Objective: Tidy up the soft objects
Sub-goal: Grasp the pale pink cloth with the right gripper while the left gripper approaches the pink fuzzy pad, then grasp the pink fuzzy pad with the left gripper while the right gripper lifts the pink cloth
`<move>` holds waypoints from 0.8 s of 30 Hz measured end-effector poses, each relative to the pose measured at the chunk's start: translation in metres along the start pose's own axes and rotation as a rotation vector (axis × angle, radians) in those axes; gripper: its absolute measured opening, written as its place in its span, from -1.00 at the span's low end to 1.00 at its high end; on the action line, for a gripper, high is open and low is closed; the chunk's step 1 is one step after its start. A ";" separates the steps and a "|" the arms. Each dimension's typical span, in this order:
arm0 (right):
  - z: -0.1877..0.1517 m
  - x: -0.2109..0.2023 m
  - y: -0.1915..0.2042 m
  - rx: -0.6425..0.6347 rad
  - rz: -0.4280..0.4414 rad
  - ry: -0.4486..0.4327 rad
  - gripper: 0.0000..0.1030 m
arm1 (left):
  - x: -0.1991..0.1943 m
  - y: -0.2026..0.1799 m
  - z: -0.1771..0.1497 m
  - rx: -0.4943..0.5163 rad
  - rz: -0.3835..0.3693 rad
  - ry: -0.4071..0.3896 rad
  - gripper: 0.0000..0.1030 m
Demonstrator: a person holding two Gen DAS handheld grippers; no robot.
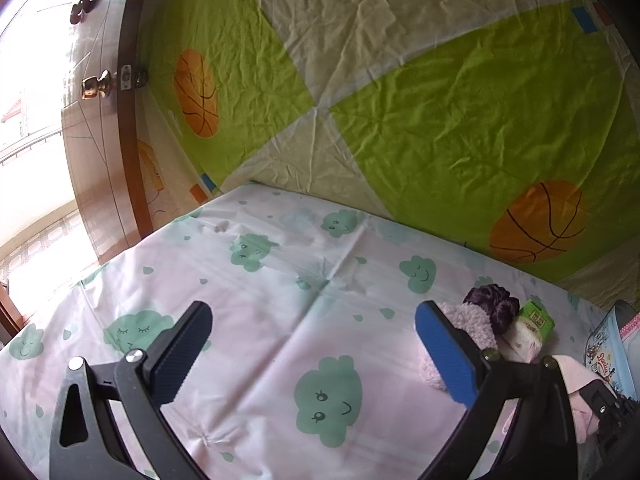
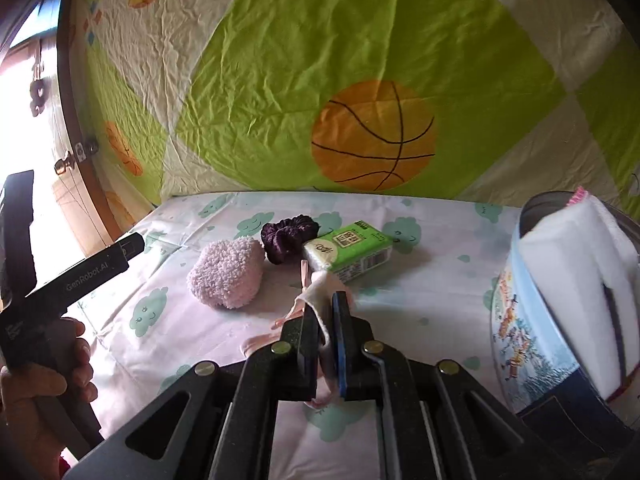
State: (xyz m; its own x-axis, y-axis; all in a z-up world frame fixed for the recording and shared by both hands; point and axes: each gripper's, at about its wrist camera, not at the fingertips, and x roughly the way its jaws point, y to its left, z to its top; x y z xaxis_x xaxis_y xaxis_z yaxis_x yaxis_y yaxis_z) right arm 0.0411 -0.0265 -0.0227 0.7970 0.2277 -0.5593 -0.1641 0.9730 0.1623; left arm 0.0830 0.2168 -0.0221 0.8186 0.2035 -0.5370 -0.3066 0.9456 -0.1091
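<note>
Pinching a pale pink-white cloth piece (image 2: 320, 300), the right gripper (image 2: 325, 320) points fwd and down over the bed, jaws clamped tight on the fabric w/ thin straps trailing toward 9 o'clock. Left gripper (image 1: 316, 356) sits low over the cloud-print sheet (image 1: 280, 280), also angled down, jaws spread wide w/ nothing between them; its blue pad (image 1: 444, 356) stands at 3 o'clock, black pad (image 1: 184, 352) at 9. In the right wrist view a person's hand (image 2: 44, 384) at 8 o'clock grips the left tool's handle.

Around: basketball-print quilt (image 2: 360, 80) hangs as backdrop at 12 o'clock; wooden door w/ brass knob (image 1: 94, 86) at 10 o'clock in the left view. Round printed tin (image 2: 528, 320) at 3 o'clock of the right gripper, white folded pad (image 2: 576, 288) standing inside it. Nothing lies between the held cloth and the tin.

Soft items on the sheet, at 12 o'clock just past the right gripper's tips: fluffy pink sock bundle (image 2: 226, 274) at 10–11, dark purple scrunchie (image 2: 286, 236) touching its far side, green tissue pack (image 2: 348, 250) just beside the scrunchie at 1 o'clock. Held cloth looks thin, limp, creased.
</note>
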 end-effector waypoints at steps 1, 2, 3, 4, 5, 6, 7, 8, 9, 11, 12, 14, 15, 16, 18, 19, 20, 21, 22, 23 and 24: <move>-0.002 -0.009 -0.005 0.003 -0.006 -0.021 -0.86 | -0.002 -0.001 0.000 0.009 -0.010 -0.007 0.99; -0.003 -0.015 -0.008 0.004 -0.011 -0.037 -0.86 | -0.004 -0.003 0.000 0.019 -0.020 -0.017 0.99; -0.004 -0.019 -0.011 0.002 -0.011 -0.039 -0.86 | -0.005 -0.006 0.000 0.028 -0.035 -0.024 0.99; -0.005 -0.017 -0.012 -0.001 -0.006 -0.030 -0.86 | -0.007 -0.009 -0.001 0.037 -0.058 -0.025 0.99; -0.005 -0.015 -0.013 0.002 0.005 -0.014 -0.86 | -0.007 -0.014 -0.001 0.047 -0.088 -0.017 0.99; -0.005 -0.012 -0.015 0.009 0.014 -0.001 -0.86 | -0.006 -0.019 -0.003 0.058 -0.116 -0.006 0.99; -0.005 -0.008 -0.016 0.016 0.026 0.014 -0.86 | -0.006 -0.026 -0.003 0.078 -0.133 0.007 0.99; -0.004 -0.004 -0.018 0.021 0.044 0.035 -0.86 | -0.005 -0.033 -0.004 0.105 -0.142 0.014 0.99; -0.005 -0.002 -0.019 0.026 0.043 0.051 -0.86 | -0.005 -0.041 -0.005 0.129 -0.141 0.018 0.99; -0.008 0.001 -0.022 0.040 0.033 0.066 -0.85 | -0.002 -0.055 -0.006 0.158 -0.146 0.036 0.99; -0.008 0.004 -0.022 0.037 0.038 0.073 -0.85 | 0.001 -0.062 -0.006 0.164 -0.155 0.055 0.99; -0.008 0.010 -0.021 0.020 0.028 0.098 -0.67 | 0.008 -0.073 -0.007 0.166 -0.161 0.090 0.99; -0.007 0.014 -0.020 0.012 0.017 0.115 -0.23 | 0.012 -0.078 -0.007 0.171 -0.158 0.101 0.99; -0.007 0.017 -0.020 0.008 0.010 0.128 0.06 | 0.017 -0.084 -0.008 0.182 -0.152 0.117 0.99; -0.006 0.021 -0.021 0.019 0.019 0.134 0.60 | 0.028 -0.092 -0.010 0.198 -0.134 0.170 0.99; -0.005 0.022 -0.020 0.019 0.027 0.130 0.60 | 0.033 -0.095 -0.011 0.200 -0.128 0.195 0.99; -0.004 0.025 -0.018 0.007 0.028 0.132 0.60 | 0.037 -0.096 -0.011 0.197 -0.124 0.217 0.98; -0.004 0.028 -0.016 -0.008 0.021 0.146 0.60 | 0.042 -0.096 -0.012 0.194 -0.121 0.240 0.97; -0.004 0.034 -0.013 -0.023 0.013 0.174 0.60 | 0.046 -0.096 -0.013 0.193 -0.115 0.263 0.93; -0.006 0.039 -0.010 -0.039 0.026 0.201 0.60 | 0.050 -0.094 -0.014 0.187 -0.113 0.285 0.90; -0.007 0.043 -0.007 -0.054 0.042 0.225 0.60 | 0.054 -0.093 -0.015 0.176 -0.115 0.303 0.87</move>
State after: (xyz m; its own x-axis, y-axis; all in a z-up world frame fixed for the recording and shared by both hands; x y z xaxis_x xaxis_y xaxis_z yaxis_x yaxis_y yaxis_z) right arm 0.0727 -0.0228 -0.0538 0.6405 0.2653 -0.7207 -0.2305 0.9616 0.1491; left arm 0.1482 0.1363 -0.0530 0.6536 0.0339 -0.7561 -0.1114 0.9924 -0.0518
